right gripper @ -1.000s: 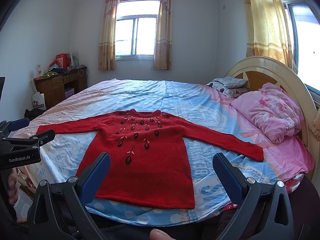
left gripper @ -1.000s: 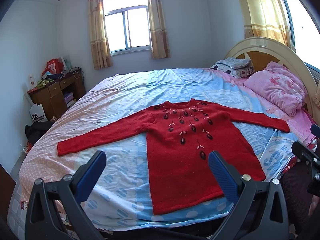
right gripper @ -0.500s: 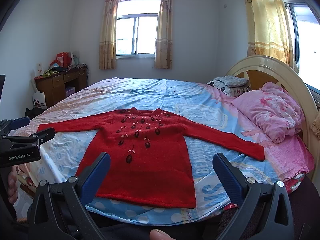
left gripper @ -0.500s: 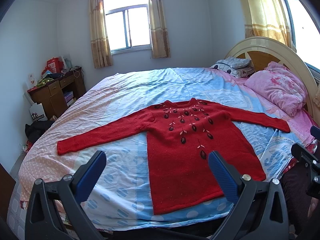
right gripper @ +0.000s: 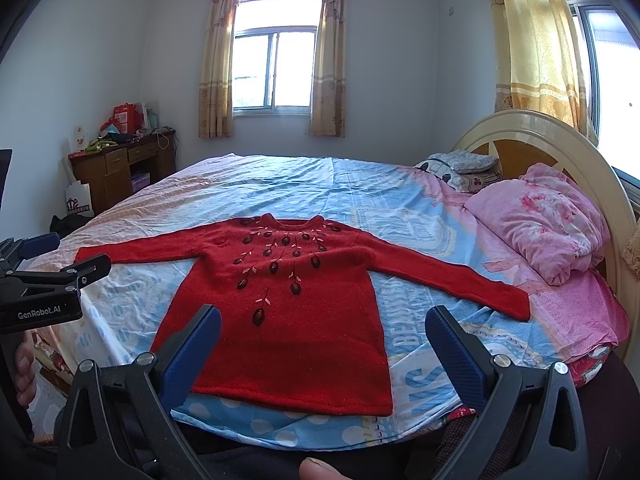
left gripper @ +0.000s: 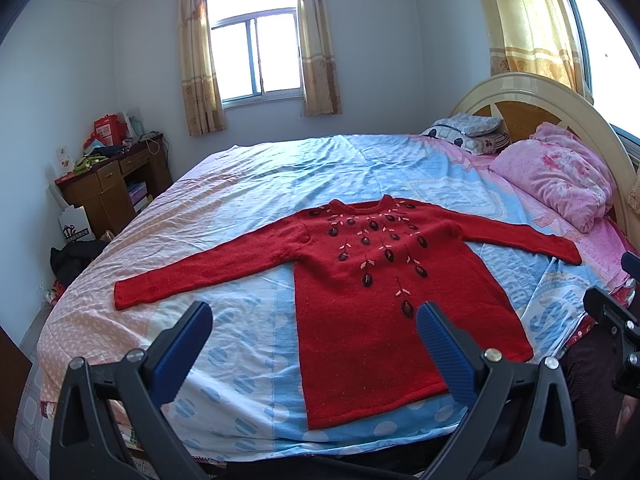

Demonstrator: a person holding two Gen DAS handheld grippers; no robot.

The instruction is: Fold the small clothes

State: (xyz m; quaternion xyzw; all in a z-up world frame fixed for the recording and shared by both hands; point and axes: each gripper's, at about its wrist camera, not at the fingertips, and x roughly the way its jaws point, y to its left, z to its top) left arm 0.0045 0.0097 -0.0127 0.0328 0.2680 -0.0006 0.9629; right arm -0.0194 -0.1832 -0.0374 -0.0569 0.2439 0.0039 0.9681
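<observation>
A red knit sweater point(left gripper: 360, 280) point(right gripper: 288, 292) with dark embroidered flowers lies flat and face up on the bed, both sleeves spread out to the sides, its hem toward me. My left gripper point(left gripper: 314, 318) hovers open above the near bed edge, in front of the hem's left part, holding nothing. My right gripper point(right gripper: 324, 320) is open too, above the hem's right part and apart from the cloth. The left gripper's body point(right gripper: 44, 292) shows at the left of the right wrist view.
The bed point(left gripper: 280, 168) has a blue and pink patterned sheet. A pink quilt point(right gripper: 548, 216) and pillows point(left gripper: 468, 132) lie by the cream headboard point(right gripper: 560, 136) on the right. A wooden desk point(left gripper: 108, 184) with clutter stands at the far left wall.
The right gripper's view has risen and tilted slightly, with the sweater a little lower in frame. The left gripper has barely moved. Both stay open.
</observation>
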